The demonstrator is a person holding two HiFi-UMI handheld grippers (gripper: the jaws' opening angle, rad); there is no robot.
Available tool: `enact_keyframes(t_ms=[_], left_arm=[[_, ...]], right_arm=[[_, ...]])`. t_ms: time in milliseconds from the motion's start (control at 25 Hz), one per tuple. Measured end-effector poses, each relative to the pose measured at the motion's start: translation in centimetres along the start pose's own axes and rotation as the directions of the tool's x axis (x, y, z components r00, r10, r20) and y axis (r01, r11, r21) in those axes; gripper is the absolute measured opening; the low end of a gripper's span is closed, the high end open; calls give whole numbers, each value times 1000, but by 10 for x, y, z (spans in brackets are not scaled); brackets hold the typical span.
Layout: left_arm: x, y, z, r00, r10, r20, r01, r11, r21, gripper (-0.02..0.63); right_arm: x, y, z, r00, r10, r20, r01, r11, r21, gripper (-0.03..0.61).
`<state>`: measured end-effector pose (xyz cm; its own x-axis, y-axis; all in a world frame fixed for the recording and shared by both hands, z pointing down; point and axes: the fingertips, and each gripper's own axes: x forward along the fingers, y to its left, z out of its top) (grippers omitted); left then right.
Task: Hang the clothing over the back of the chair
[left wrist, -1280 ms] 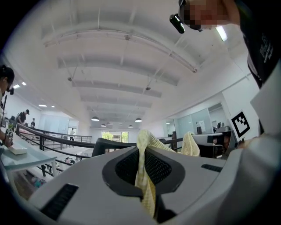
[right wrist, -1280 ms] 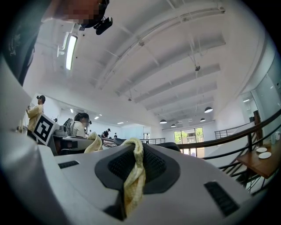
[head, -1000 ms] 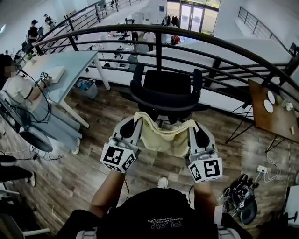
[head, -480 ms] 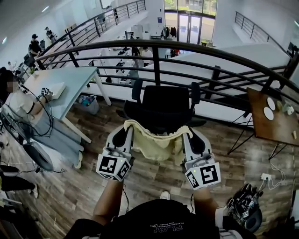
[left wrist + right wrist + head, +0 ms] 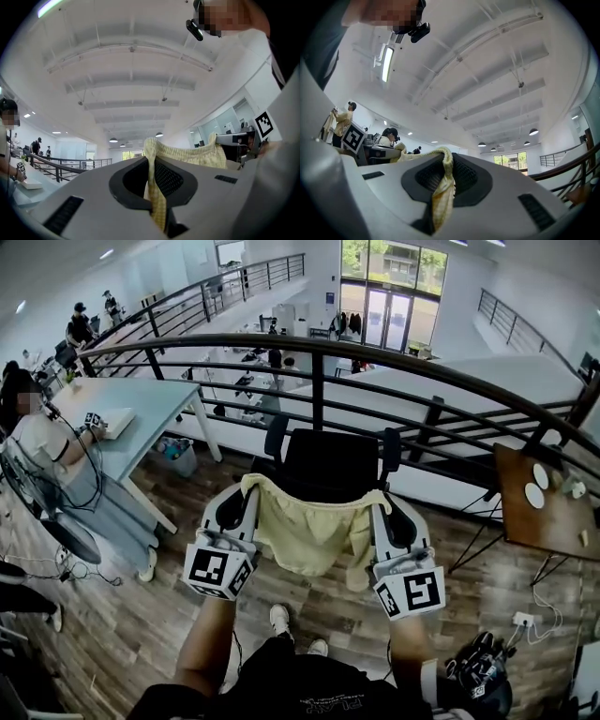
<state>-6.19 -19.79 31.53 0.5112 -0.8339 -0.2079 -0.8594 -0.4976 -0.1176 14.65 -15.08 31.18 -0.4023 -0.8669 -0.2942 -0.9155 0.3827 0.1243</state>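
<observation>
A pale yellow knitted garment (image 5: 314,526) hangs stretched between my two grippers, just in front of the back of a black office chair (image 5: 330,463). My left gripper (image 5: 249,486) is shut on the garment's left top corner (image 5: 154,187). My right gripper (image 5: 377,501) is shut on the right top corner (image 5: 443,187). Both grippers tilt upward, and their views show mostly ceiling. The cloth's lower part drapes freely below its top edge and hides the chair's seat.
A black metal railing (image 5: 441,381) curves behind the chair. A light blue table (image 5: 131,409) with a seated person (image 5: 37,442) stands at the left. A brown table (image 5: 539,498) is at the right, and cables and a black bag (image 5: 483,667) lie on the wooden floor.
Both grippers have risen with the garment and moved toward the chair's back. The cloth now hangs longer and smoother between them.
</observation>
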Motion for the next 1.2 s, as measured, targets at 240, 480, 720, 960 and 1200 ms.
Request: enact_keyframes(t_ms=[240,480,720,960,1200], left_arm=[[15,9,1,1000,-2,0,2,1000,28,23],[36,30,8,999,-30,21,28,997,73,23],[57,40,5,998,-68,-9,68,988,136,23],[91,80,2,993,-119,-5,118,981,156,23],[133,89,1,985,-167,-43,172,972,160,25]], right_arm=[[11,-7,-1,999,-40,9,40,998,-39,48],[36,-13,3,997,-71,15,72,993,-97,48],[56,-17,8,997,-66,43,74,972,-222,48],[108,-21,5,996,-85,33,91,940,-327,48],[136,-48,1,993,-113,-21,97,924,-370,49]])
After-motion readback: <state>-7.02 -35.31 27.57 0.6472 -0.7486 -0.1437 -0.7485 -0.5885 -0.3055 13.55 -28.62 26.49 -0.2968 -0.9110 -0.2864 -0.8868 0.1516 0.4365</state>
